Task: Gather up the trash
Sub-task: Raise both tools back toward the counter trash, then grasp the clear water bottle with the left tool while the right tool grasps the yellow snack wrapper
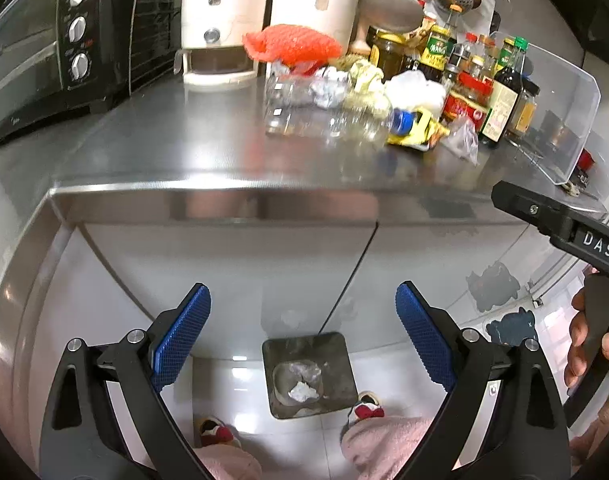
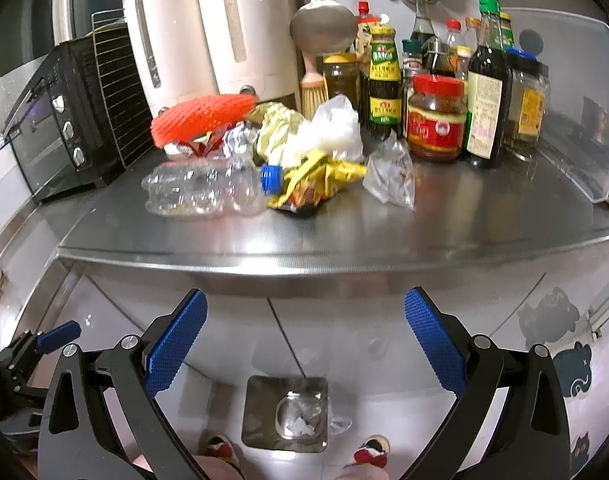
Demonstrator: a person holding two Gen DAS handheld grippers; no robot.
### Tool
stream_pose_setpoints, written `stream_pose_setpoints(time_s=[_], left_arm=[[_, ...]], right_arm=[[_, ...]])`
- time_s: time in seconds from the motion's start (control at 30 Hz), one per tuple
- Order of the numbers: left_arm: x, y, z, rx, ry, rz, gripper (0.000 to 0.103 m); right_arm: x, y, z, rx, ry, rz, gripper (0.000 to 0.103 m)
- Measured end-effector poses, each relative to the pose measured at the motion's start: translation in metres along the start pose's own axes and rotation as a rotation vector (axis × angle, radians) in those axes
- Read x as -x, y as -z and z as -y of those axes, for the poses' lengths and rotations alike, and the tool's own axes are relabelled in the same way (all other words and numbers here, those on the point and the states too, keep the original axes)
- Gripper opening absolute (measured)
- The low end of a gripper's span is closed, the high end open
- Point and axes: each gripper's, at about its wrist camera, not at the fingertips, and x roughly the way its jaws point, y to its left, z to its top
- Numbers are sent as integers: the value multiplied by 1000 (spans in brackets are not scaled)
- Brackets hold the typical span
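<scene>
Where the floor meets the cabinet doors, a square metal bin stands open-topped, and it holds a white crumpled wad with some clear wrapping around it — nothing else can be made out inside. A person's slippered feet flank the bin on either side.

Left gripper: jaws spread wide, nothing between the blue pads; the bin sits directly below the gap. Right gripper: jaws likewise spread wide and empty, also above the bin. A hand grips the right tool's handle at the right margin of the left wrist view.

Remaining trash lies on the table, well above and behind the bin, apart from both sets of jaws. Taking the crushed clear bottle as the reference: its blue cap touches a yellow snack wrapper; a clear plastic bag lies beyond the wrapper; crumpled foil, a white bag and an orange net are heaped behind the bottle.

Clearances — the table's front edge runs unobstructed, with bare surface between it and the bottle. Sauce bottles and jars crowd behind the plastic bag; a toaster oven stands to the bottle's far side.
</scene>
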Motion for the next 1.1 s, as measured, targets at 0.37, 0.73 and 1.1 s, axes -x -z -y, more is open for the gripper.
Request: stream_pose_setpoints(time_s=[0.37,0.73,1.1], left_arm=[[-12,-42,10,-34,-4,32,87],[-37,-73,16,-46,4,29,76],[-56,-91,12,-66,-36,40,77]], right_arm=[[-23,-36,7,-27,-29,5,80],[-71,-53,8,-42,-62,-50,48],[-98,-60,4,-39,-80,-68,46]])
